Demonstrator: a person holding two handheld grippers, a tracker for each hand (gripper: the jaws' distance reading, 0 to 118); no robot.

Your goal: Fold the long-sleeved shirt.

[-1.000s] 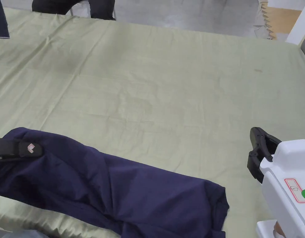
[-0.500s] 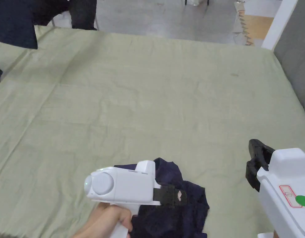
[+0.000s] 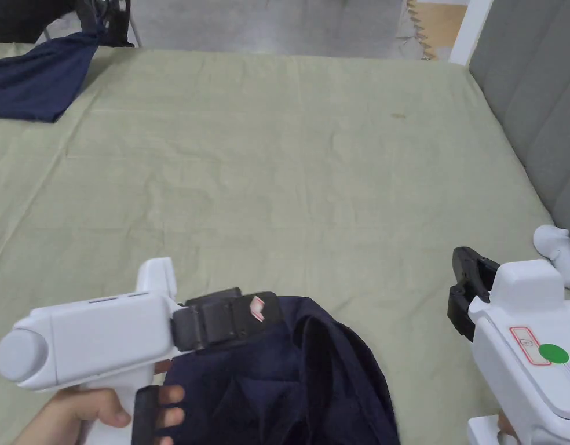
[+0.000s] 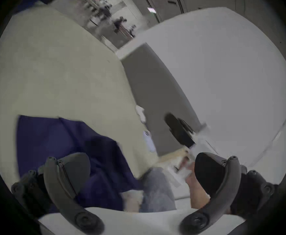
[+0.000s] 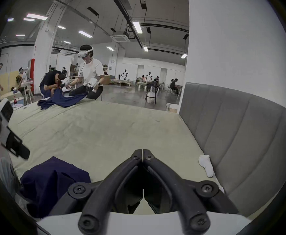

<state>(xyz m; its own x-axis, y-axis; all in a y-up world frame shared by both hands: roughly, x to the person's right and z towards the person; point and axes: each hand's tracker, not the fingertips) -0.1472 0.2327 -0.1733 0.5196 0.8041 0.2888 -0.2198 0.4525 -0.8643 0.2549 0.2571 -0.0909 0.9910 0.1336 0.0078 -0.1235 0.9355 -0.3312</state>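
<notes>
Folding is barely getting going: the dark navy long-sleeved cotton shirt (image 3: pixel 289 371) is lying bunched in a crumpled heap at the near edge of the pale green sheet-covered bed (image 3: pixel 289 174), no flat panel, no crease, sleeves not laid out, so spreading, sleeve folds and body folds are all looking left to do. The left white-bodied gripper with black jaws (image 3: pixel 260 310) is hovering right over the top of the heap, and in the left gripper view its jaws (image 4: pixel 138 167) are standing wide apart with the shirt (image 4: pixel 67 147) lying below them, nothing pinched. The right white gripper with black jaws (image 3: pixel 460 287) is hanging well apart from the shirt toward the grey padded headboard (image 3: pixel 539 116), its jaws pressed together on nothing in the right gripper view (image 5: pixel 142 154); a small white sock-like item (image 3: pixel 556 246) is lying beside the headboard. Compared with a second ago, the shirt is looking far more gathered — it was stretched out long across the near edge with the left gripper at its far left end, and now it is sitting as a compact lump with that gripper brought in over its middle. The right gripper is sitting in much the same spot; the camera has also swung right, bringing in the headboard. At the far corner another navy garment (image 3: pixel 37 78) is lying where another person (image 5: pixel 89 72) is working.
</notes>
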